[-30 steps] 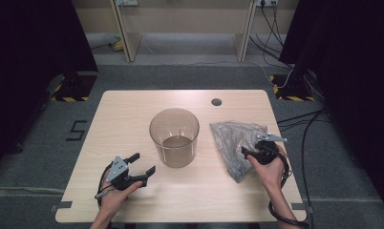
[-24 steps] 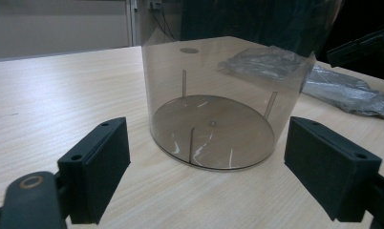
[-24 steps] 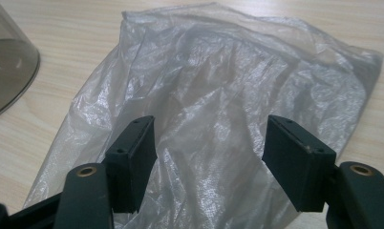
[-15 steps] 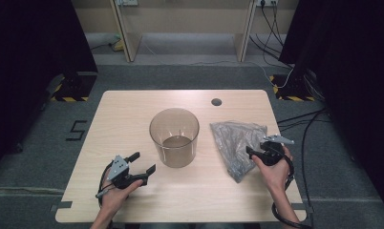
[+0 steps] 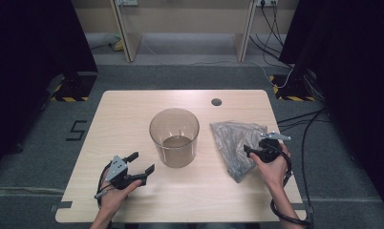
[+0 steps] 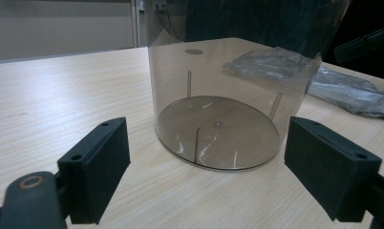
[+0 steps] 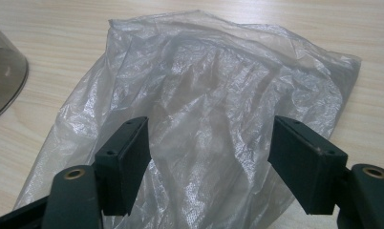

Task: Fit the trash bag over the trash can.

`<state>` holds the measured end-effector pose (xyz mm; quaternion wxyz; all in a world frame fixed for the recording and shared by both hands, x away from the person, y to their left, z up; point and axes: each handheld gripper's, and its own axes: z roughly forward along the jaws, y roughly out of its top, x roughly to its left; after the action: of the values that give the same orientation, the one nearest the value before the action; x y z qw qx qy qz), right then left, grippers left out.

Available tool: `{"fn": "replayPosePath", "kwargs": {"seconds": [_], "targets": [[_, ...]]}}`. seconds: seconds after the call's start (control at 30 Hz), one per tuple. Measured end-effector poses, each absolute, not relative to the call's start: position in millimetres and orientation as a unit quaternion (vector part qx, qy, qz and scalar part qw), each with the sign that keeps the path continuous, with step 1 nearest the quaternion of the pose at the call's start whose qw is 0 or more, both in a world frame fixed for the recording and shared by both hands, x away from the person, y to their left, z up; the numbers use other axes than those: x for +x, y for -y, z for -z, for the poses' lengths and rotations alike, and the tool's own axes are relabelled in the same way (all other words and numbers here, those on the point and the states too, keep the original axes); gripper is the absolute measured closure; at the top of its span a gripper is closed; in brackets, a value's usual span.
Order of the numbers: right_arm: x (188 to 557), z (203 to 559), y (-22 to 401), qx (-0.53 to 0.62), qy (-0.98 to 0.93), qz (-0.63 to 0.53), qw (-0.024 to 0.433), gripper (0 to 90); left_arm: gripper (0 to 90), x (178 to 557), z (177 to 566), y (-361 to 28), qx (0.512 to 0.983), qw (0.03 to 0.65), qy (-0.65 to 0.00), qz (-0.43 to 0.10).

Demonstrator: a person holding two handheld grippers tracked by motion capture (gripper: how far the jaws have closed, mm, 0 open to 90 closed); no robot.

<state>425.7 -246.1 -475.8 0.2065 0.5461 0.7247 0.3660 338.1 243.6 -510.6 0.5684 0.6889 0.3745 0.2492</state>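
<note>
The crumpled, clear plastic bag point(image 5: 237, 145) lies flat on the right side of the table point(image 5: 133, 114), just right of the see-through smoky bucket point(image 5: 174, 137), and my right gripper point(image 7: 209, 162) hovers over its near end with the jaws spread wide, having just been opening, film below them but nothing pinched. My right gripper's view shows the bag's wrinkles and glossy folds, which from the high view are only a grey heap. My left gripper point(image 6: 207, 167), jaws spread and empty, faces the bucket's round base.
</note>
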Motion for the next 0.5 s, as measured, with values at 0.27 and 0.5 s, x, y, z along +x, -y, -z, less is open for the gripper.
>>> {"fn": "replayPosePath", "kwargs": {"seconds": [0.27, 0.5], "targets": [[438.4, 480.2, 243.2, 0.55, -0.729, -0.356, 0.201, 28.7, 14.8, 339.8, 510.0, -242.0, 0.689, 0.568, -0.375, -0.25], [445.3, 489.6, 235.3, 0.551, -0.735, -0.345, 0.194, 28.6, 14.9, 337.9, 511.7, -244.4, 0.69, 0.567, -0.374, -0.25]]}}
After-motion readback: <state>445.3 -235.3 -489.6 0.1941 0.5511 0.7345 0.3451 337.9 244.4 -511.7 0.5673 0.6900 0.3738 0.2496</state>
